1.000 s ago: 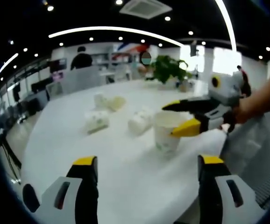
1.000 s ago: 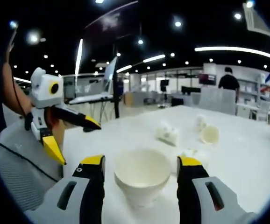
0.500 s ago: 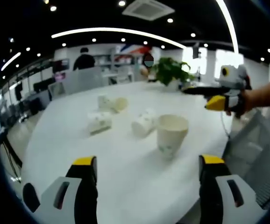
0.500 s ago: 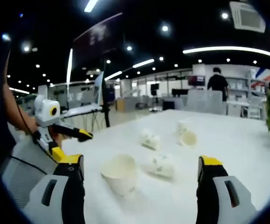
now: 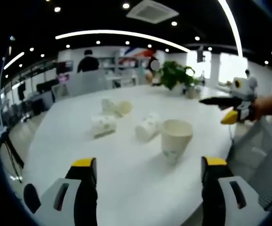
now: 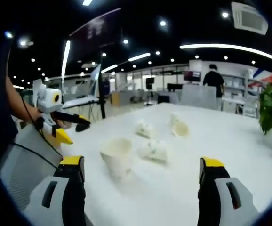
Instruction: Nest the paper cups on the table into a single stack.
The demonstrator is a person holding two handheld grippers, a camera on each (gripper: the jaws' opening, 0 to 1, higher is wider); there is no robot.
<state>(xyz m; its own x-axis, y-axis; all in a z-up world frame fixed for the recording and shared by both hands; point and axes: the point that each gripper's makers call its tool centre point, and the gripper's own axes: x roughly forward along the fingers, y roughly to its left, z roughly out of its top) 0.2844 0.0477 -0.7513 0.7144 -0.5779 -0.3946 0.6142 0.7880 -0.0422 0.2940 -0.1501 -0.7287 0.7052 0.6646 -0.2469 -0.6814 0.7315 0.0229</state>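
Left hand-held gripper (image 5: 145,165): jaws spread wide, nothing between them. Right hand-held gripper (image 6: 140,165): likewise wide apart and empty.

On the white round counter (image 5: 126,188), nearest us, an upright cream paper cup (image 5: 175,140) stands at 1 o'clock in the left gripper view. Just beyond it, at 12 o'clock, lies a toppled white paper cup (image 5: 147,128); a second fallen white cup (image 5: 103,125) lies at 11 o'clock. Farthest, two more cups (image 5: 115,106) lie close together.

Risk, in our judgement: the lying cups may roll or crush if pinched hard on the thin wall; the upright cup may tip if a cup enters off-centre.
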